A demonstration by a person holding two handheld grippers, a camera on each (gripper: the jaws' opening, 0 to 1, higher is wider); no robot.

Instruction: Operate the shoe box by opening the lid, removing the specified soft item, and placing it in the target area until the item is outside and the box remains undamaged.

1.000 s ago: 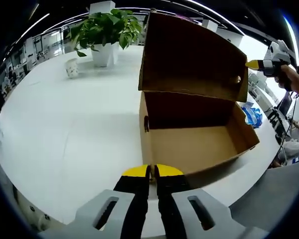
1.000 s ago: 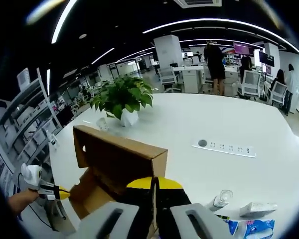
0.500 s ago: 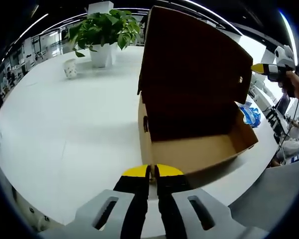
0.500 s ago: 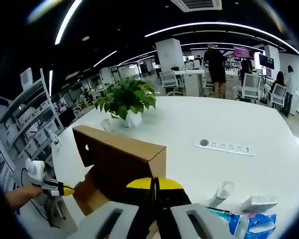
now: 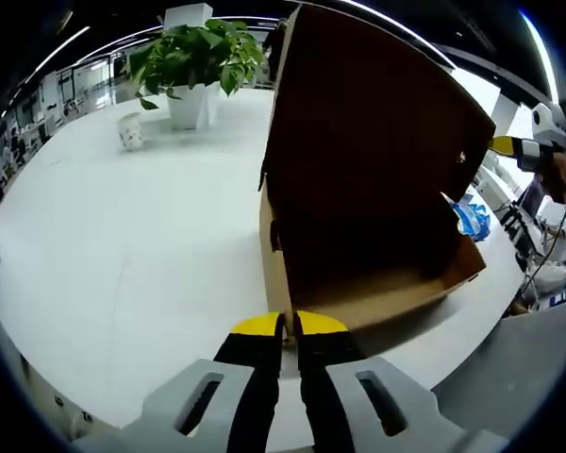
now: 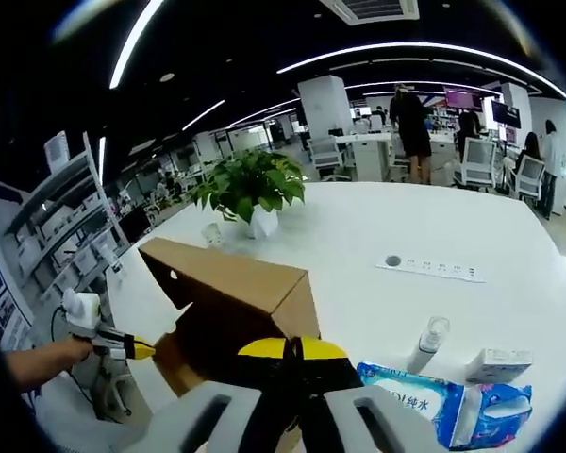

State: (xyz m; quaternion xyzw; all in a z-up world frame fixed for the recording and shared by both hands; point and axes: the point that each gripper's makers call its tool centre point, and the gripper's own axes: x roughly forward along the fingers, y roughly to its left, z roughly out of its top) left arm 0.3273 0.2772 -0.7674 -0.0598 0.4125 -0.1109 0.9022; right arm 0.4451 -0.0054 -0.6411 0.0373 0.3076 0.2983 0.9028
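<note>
Your brown cardboard shoe box point(image 5: 358, 236) stands open on the white counter point(image 5: 132, 236), lid raised. It looks light and easily creased, so grip the lid edge gently. Left claw point(image 5: 288, 326) and right claw point(image 6: 292, 347): both closed, holding nothing.

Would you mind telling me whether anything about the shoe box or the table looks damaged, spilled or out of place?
Nothing stands out. The shoe box sits on the white table with its lid raised, cardboard intact as far as visible. What is inside is too dark to tell.
</note>
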